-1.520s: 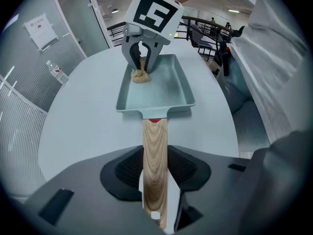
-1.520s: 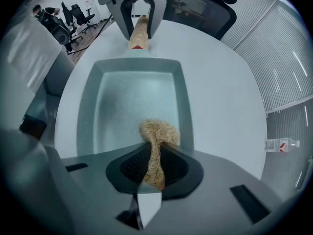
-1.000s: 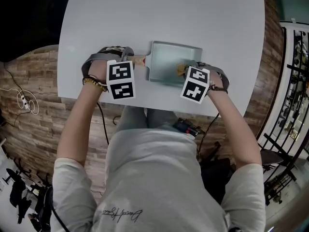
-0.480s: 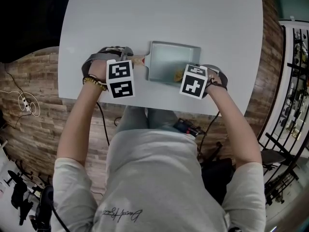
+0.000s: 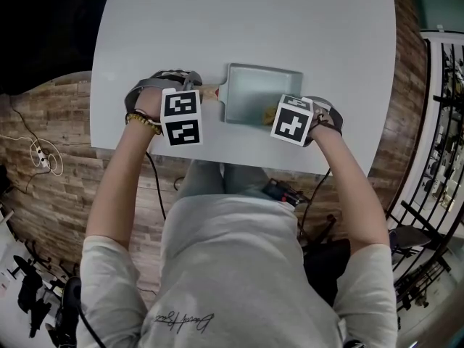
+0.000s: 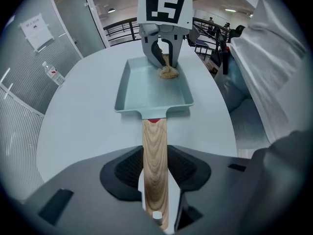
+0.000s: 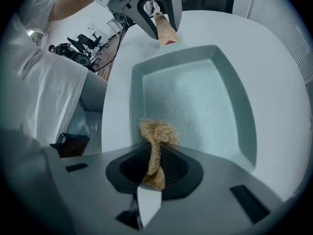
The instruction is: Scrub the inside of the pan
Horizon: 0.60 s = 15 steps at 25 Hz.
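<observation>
Left gripper clamps the pale-green rectangular pan's wooden handle. Right gripper fingers pinch a tan fibre scrubber, open pan floor lying handle-ward.

No wording can be read anywhere. The cursive script on the person's shirt, below the table, is too blurred, and the paper notice beyond the table is too small.
</observation>
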{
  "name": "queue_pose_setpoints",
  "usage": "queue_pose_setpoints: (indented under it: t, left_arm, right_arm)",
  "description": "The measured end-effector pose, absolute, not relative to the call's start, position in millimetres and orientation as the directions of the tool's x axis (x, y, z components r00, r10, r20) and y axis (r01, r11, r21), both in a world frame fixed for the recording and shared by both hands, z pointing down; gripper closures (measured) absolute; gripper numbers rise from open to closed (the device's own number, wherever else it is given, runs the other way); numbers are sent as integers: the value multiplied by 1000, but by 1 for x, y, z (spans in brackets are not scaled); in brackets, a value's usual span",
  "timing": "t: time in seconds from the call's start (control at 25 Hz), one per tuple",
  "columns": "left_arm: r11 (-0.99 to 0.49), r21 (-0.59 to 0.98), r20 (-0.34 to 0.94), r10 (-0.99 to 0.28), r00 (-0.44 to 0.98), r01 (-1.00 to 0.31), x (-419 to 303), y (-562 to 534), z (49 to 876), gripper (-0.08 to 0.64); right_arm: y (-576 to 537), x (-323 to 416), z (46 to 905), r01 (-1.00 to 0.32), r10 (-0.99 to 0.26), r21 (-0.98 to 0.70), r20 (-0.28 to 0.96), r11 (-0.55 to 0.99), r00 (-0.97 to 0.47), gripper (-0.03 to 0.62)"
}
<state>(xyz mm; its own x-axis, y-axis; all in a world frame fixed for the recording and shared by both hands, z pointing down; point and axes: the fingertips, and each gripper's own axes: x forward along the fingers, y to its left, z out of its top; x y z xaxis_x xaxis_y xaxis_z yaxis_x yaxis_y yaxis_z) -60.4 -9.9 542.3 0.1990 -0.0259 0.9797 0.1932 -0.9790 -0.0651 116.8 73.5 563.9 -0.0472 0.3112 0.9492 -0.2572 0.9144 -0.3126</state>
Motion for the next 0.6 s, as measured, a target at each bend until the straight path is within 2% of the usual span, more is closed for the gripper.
queue_pose_setpoints:
  t: [0.6]
  left_arm:
    - [-982,-32,976,10,216,188,-56,-11,536,380]
  right_arm:
    - [75,118,564,-246,304,-303,952,921,-35,523]
